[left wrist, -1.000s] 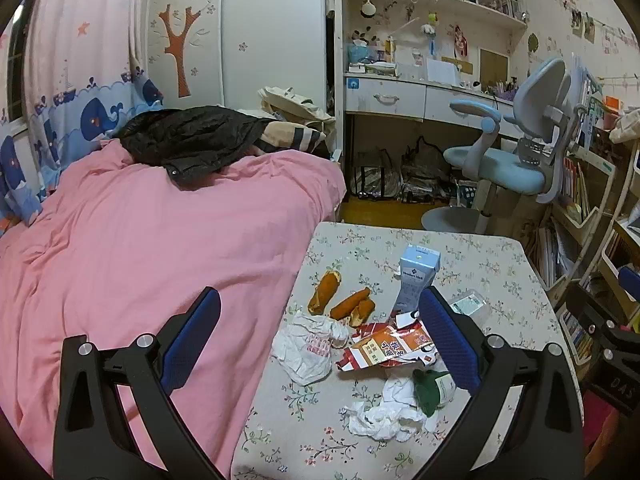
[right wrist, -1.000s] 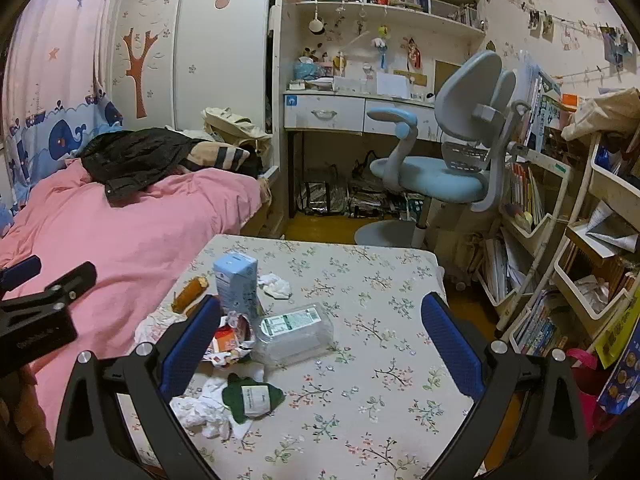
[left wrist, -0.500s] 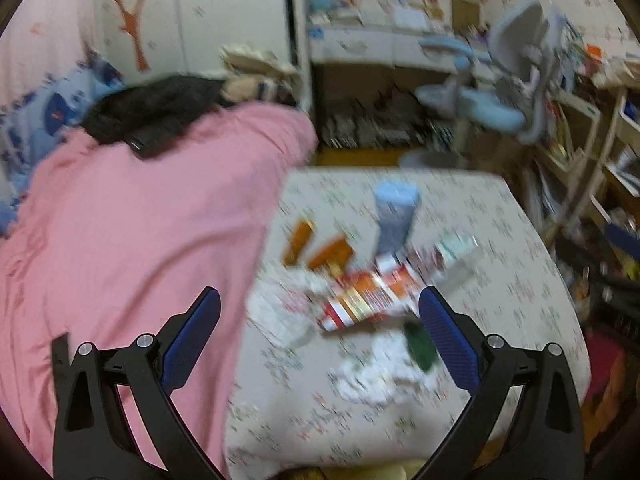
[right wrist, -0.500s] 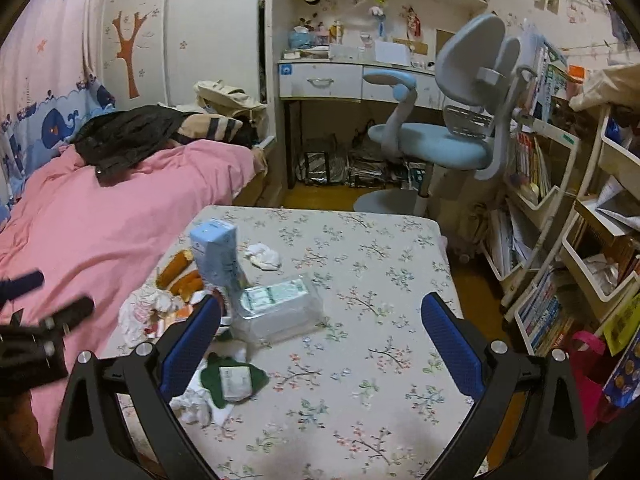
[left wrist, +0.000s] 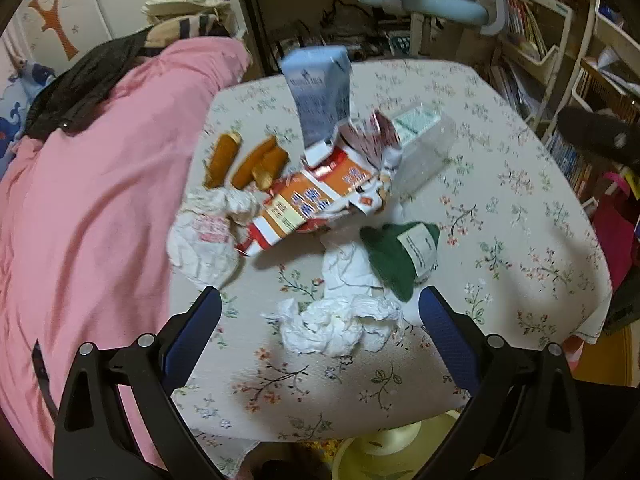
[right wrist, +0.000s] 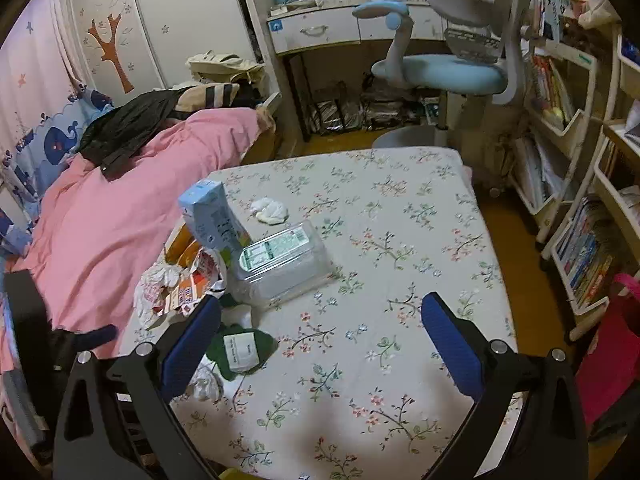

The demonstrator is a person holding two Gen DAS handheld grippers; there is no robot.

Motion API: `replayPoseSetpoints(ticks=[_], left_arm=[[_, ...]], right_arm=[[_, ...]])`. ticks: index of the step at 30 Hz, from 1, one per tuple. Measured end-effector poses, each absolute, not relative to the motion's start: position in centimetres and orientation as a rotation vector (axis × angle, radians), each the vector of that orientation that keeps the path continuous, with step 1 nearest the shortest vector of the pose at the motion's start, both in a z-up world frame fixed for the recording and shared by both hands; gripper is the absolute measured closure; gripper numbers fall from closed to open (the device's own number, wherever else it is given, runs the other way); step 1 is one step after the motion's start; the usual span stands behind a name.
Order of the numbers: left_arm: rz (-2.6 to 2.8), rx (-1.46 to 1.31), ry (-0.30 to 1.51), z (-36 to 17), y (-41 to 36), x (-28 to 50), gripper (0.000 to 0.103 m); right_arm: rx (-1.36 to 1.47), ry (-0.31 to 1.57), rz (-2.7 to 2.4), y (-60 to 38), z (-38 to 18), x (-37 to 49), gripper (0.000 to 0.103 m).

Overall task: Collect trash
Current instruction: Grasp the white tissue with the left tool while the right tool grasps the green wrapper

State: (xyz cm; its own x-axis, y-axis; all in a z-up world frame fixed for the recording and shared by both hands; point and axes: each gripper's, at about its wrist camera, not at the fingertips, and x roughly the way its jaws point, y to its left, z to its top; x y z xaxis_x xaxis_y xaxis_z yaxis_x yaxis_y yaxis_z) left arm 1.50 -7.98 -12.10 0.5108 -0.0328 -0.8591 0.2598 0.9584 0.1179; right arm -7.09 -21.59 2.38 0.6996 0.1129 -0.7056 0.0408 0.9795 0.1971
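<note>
Left claw (left wrist: 320,316) has dropped over crumpled white tissue (left wrist: 332,324) at 6 o'clock; both claws gape empty, nothing collected.

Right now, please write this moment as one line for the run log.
phase: approach | left gripper: open, above crumpled tissue | right gripper: open, empty, over table | trash collected: none visible

The left claw (left wrist: 320,312) hangs with its jaws spread wide and empty above a crumpled white tissue (left wrist: 332,322) on the flowered counter (left wrist: 520,216). Just beyond lie a green wrapper (left wrist: 394,256), a torn red and orange snack bag (left wrist: 316,200), a blue carton (left wrist: 320,92) standing upright, and three fried sticks (left wrist: 248,158).
</note>
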Motion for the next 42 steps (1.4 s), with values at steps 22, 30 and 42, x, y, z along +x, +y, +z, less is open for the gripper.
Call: replayPoseSetpoints(ticks=[22,30,42], left_arm=[[-0.277,-0.073,0.980,-8.3,-0.4,2.0,0.091],[-0.302,-0.164,0.867,-5.2,0.5,1.1,0.091],[-0.313,-0.181,0.857,-5.0,0.9,1.0,0.090]], right_arm=[[0.069,1.007,0.238,-14.4,-4.3,-3.8,0.007],[0.002,1.028,0.279,-12.2,-6.5,-2.9,0.037],[0.138,1.040,0.363,-14.4,-5.9,-3.4,0.089]])
